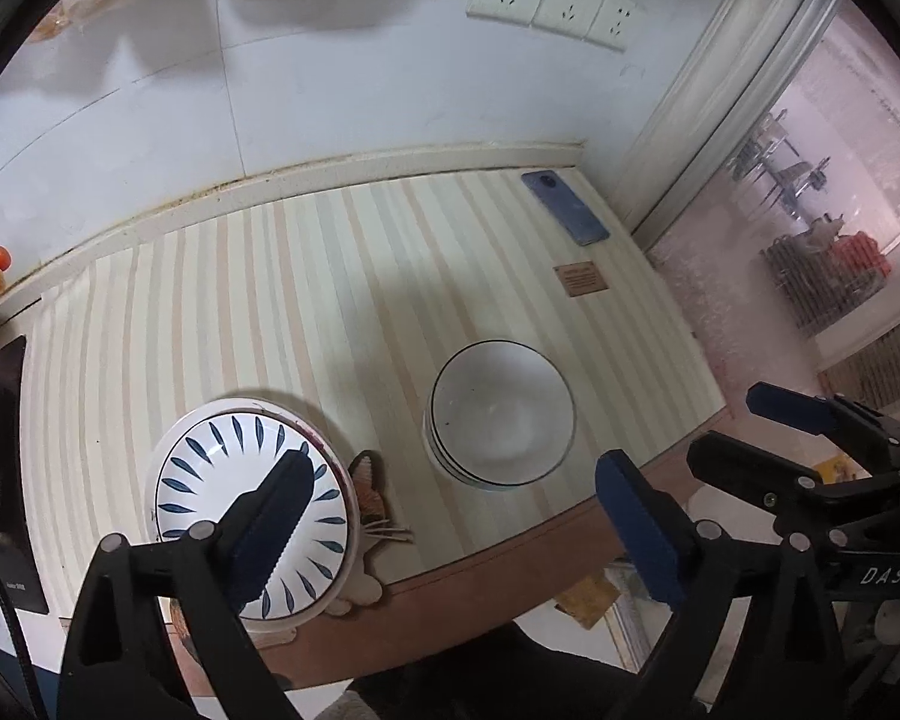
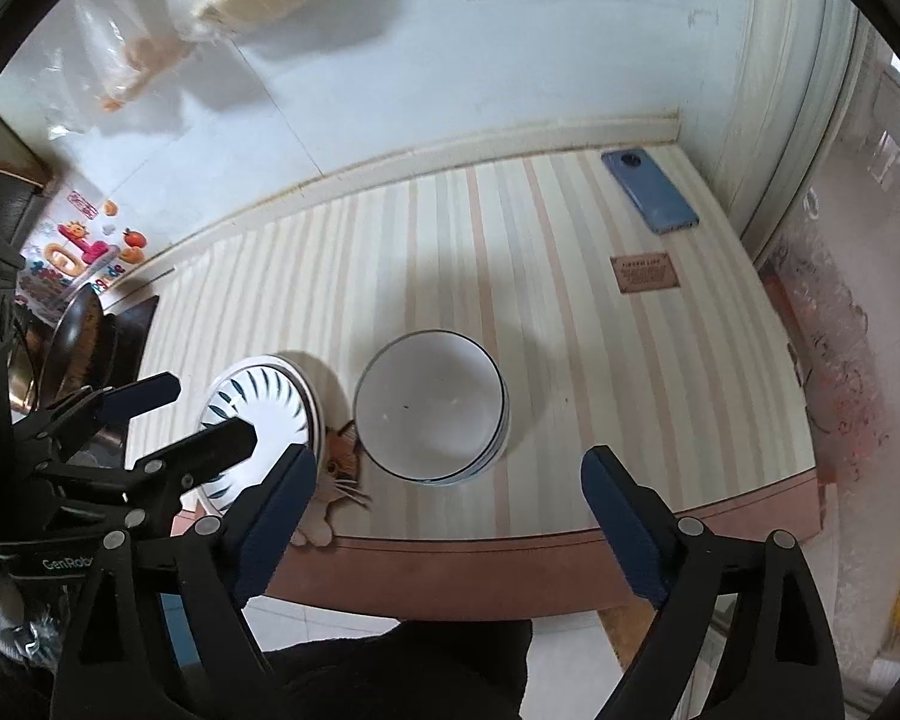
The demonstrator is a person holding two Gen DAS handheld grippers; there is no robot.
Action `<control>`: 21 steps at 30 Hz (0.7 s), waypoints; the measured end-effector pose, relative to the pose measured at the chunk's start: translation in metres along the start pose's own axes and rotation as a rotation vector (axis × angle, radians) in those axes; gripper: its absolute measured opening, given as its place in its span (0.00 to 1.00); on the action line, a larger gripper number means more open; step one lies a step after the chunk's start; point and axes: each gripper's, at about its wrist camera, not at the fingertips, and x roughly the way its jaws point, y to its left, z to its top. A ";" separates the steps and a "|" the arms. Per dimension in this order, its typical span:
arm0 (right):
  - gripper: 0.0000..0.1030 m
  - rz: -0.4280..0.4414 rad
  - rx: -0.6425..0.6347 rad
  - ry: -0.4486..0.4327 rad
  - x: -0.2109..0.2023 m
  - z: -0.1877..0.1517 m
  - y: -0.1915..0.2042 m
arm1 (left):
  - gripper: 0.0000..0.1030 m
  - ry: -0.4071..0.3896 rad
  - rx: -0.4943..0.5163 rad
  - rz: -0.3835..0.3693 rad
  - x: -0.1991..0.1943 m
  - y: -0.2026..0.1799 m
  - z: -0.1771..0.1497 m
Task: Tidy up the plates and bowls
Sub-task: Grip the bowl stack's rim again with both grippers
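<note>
Bowls (image 1: 501, 414) sit stacked near the tabletop (image 1: 306, 300) front edge, beside the plates (image 1: 252, 510). Left tool (image 1: 450, 510) and right tool (image 2: 450, 492) both gape wide, empty; a careless knock likely slides either stack off.

On my striped table (image 1: 330, 276): one stack of white bowls (image 1: 501, 414), about three deep; one blue-leaf plate stack (image 1: 252, 510), count unclear; one phone (image 1: 565, 207); three wall sockets (image 1: 549, 0) beyond.

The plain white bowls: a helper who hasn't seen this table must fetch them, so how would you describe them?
On the striped table, look near its front edge. Two piles of dishes sit there; the plain white bowls are the right-hand pile, nested, with thin dark rims and none of the blue leaf pattern of the patterned plates beside them.
</note>
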 end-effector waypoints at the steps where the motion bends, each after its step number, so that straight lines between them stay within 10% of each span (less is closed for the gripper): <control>1: 0.90 -0.001 -0.002 -0.011 -0.006 0.000 0.003 | 0.94 -0.002 -0.003 -0.010 -0.004 0.001 0.000; 12: 0.93 0.021 0.012 -0.060 -0.032 -0.003 0.006 | 0.94 -0.040 -0.018 -0.027 -0.019 -0.001 0.004; 21: 0.93 0.051 0.080 0.042 0.031 0.005 -0.031 | 0.94 0.058 -0.055 -0.026 0.060 0.012 0.017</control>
